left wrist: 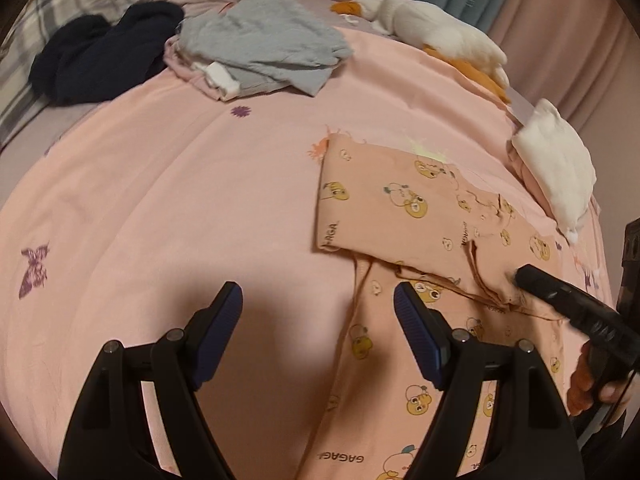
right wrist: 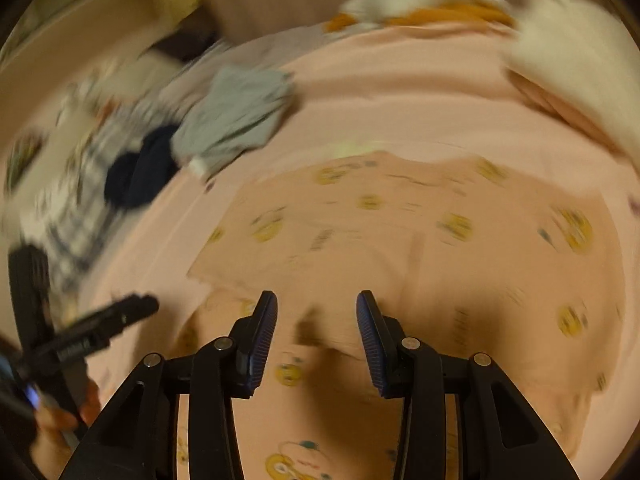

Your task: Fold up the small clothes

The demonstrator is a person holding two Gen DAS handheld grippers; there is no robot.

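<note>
A small pink garment with yellow cartoon prints (left wrist: 420, 216) lies partly folded on the pink bed sheet (left wrist: 180, 200). It also fills the middle of the blurred right wrist view (right wrist: 400, 232). My left gripper (left wrist: 318, 304) is open and empty, hovering over the garment's left edge. My right gripper (right wrist: 317, 312) is open and empty just above the garment's folded edge. The right gripper's fingers (left wrist: 560, 296) show at the garment's right side in the left wrist view. The left gripper (right wrist: 100, 324) shows at the left of the right wrist view.
A pile of grey and pale clothes (left wrist: 264, 44) and a dark navy garment (left wrist: 104, 52) lie at the far side. A white and orange plush toy (left wrist: 436, 32) and a folded white cloth (left wrist: 556, 164) lie far right. Curtains hang behind.
</note>
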